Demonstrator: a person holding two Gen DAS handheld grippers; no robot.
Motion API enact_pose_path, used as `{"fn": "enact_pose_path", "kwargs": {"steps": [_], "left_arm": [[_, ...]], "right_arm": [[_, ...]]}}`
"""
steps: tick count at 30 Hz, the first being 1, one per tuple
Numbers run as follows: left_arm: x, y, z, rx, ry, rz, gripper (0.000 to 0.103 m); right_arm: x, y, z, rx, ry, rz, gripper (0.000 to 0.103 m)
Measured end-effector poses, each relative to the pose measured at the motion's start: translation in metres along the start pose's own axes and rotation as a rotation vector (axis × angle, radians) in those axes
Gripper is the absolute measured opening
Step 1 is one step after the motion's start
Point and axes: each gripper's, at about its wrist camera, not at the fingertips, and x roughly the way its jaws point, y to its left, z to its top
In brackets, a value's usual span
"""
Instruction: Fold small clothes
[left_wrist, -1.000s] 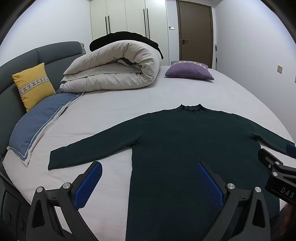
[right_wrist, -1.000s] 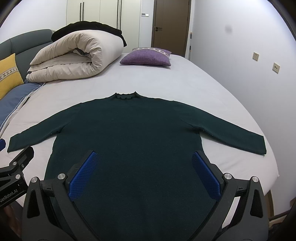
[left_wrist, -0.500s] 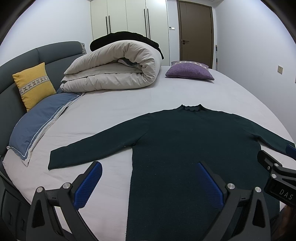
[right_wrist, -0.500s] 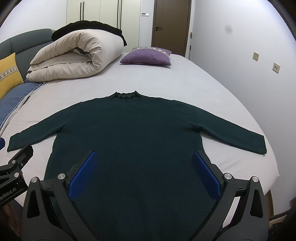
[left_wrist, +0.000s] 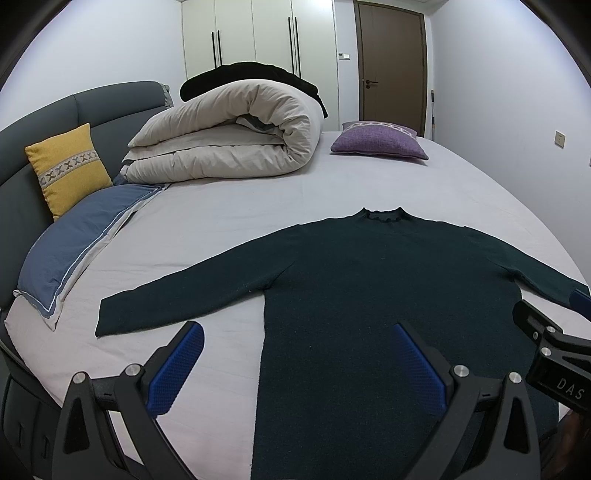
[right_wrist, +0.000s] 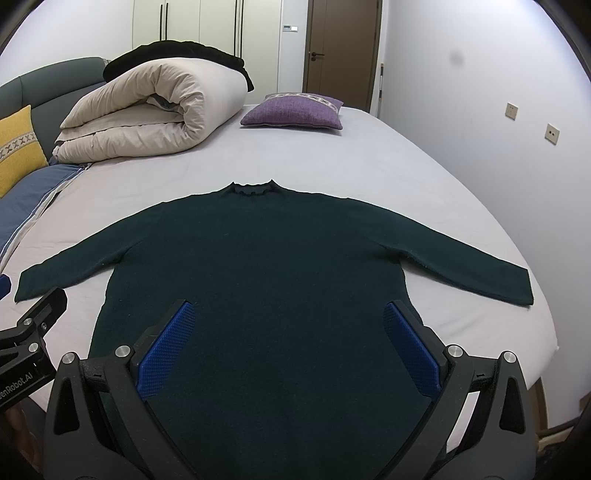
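**Sweater spread flat, both tongs wide above its near end**

A dark green sweater (right_wrist: 273, 266) lies flat on the pale bed sheet (left_wrist: 221, 206), collar at the far end, hem toward the near edge, both sleeves stretched out to left and right. It is unfolded.

The left gripper (left_wrist: 295, 354) hangs over the near left part of the sweater with its fingers spread wide and nothing between them. Its left blue pad (left_wrist: 173, 369) sits over bare sheet just near of the left sleeve cuff; its right pad (left_wrist: 417, 365) sits over the sweater's body, so the left side seam runs between the two.

The right gripper (right_wrist: 291, 343) is also wide and empty, both pads over the sweater's lower body, the right pad close to the right side seam. Whether either tool touches the cloth is hard to judge from these angles.

At the far left lie a rolled beige duvet (left_wrist: 229, 140), a yellow cushion (left_wrist: 66, 166) and a blue pillow (left_wrist: 74, 243); a purple cushion (right_wrist: 295, 114) lies at the far end.
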Motion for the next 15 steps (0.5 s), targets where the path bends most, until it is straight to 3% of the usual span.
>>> {"fn": "enact_pose_path", "kwargs": {"steps": [15], "left_arm": [[-0.0021, 0.0076, -0.0035, -0.004, 0.002, -0.001, 0.103]], "right_arm": [[0.0017, 0.0031, -0.0035, 0.001, 0.002, 0.002, 0.103]]}}
